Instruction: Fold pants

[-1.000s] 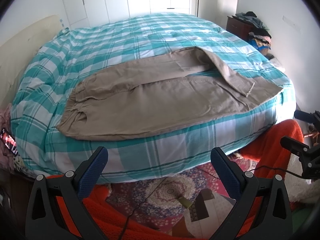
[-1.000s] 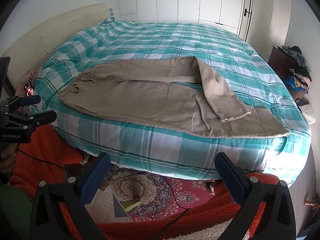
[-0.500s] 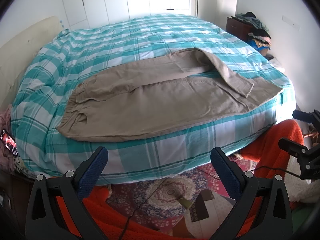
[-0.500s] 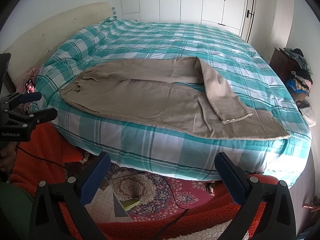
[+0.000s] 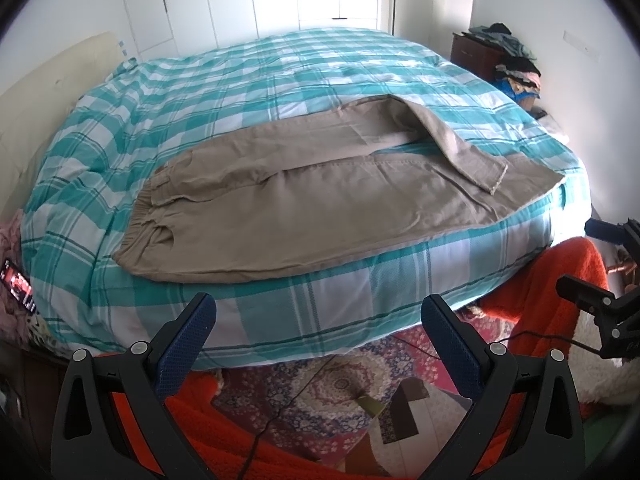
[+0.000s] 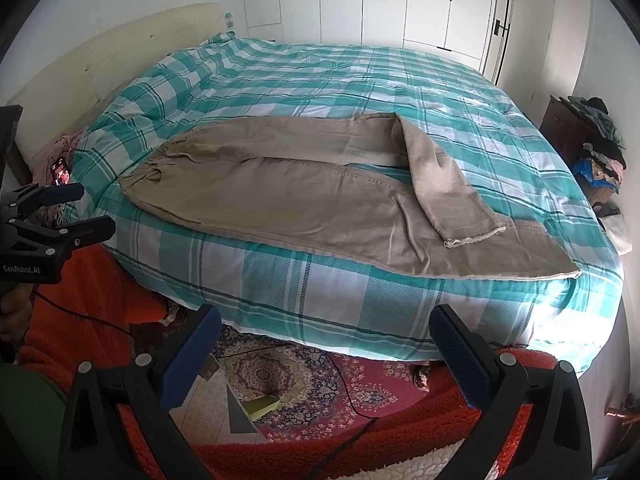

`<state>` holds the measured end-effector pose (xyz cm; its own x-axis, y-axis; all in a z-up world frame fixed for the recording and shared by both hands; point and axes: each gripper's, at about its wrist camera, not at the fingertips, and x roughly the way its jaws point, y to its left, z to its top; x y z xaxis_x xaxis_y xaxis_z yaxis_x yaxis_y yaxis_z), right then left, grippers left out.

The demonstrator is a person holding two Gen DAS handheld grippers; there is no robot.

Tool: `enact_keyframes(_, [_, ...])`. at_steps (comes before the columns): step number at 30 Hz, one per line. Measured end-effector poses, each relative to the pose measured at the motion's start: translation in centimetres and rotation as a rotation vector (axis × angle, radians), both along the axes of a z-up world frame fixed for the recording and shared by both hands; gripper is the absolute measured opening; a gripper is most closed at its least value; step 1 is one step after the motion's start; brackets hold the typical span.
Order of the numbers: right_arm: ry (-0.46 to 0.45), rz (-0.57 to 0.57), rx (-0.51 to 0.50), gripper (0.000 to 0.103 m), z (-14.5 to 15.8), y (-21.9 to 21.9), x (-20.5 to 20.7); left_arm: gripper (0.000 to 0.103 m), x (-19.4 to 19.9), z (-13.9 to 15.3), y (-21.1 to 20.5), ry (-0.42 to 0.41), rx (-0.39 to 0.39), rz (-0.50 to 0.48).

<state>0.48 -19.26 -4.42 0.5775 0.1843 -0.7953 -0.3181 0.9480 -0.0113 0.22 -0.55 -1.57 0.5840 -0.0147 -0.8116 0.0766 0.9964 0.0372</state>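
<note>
Tan pants (image 5: 304, 208) lie flat along the near edge of the bed, waistband to the left, legs to the right. The far leg's end is folded back across the near leg, its hem (image 6: 474, 238) lying on top. The pants also show in the right wrist view (image 6: 304, 208). My left gripper (image 5: 318, 314) is open and empty, held off the bed's near edge, below the pants' middle. My right gripper (image 6: 325, 326) is open and empty, also off the bed edge. Each gripper shows in the other's view, the right one (image 5: 600, 264) and the left one (image 6: 60, 216).
The bed has a teal and white plaid cover (image 5: 280, 72). A patterned rug (image 6: 280, 372) and a cable lie on the floor below. A dresser with piled clothes (image 5: 508, 60) stands at the right wall. A phone (image 6: 61, 170) lies at the bed's left.
Both grippers have risen slightly and tilted toward the bed; the pants sit a little lower in both views. The pants have not moved and both grippers stay open.
</note>
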Motion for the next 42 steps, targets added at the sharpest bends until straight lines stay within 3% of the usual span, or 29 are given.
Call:
enact_keyframes(22, [-0.004, 0.004, -0.001, 0.103, 0.0, -0.1, 0.0, 0.102, 0.0, 0.0, 0.1, -0.01, 0.011, -0.002])
enact_keyframes(26, [-0.046, 0.051, -0.021, 0.103, 1.4, -0.9, 0.4, 0.102, 0.8, 2.6, 0.9, -0.106, 0.085, -0.094])
enact_keyframes(30, [-0.135, 0.138, -0.104, 0.103, 5.1, -2.4, 2.0, 0.102, 2.7, 7.7, 1.7, -0.266, 0.149, -0.211])
enact_keyframes(33, [-0.227, 0.191, -0.161, 0.103, 8.6, -2.6, 3.5, 0.102, 4.0, 11.4, 1.4, -0.389, 0.162, -0.203])
enact_keyframes(35, [-0.276, 0.201, -0.158, 0.103, 10.5, -2.5, 4.2, 0.102, 4.4, 12.4, 1.1, -0.458, 0.144, -0.173])
enact_keyframes(38, [-0.33, 0.188, -0.093, 0.103, 11.7, -2.1, 4.5, 0.102, 4.3, 10.4, 0.8, -0.469, 0.136, -0.099])
enact_keyframes(42, [-0.381, 0.189, -0.042, 0.103, 10.2, -1.5, 3.0, 0.102, 3.8, 4.1, 0.5, -0.301, 0.209, 0.002])
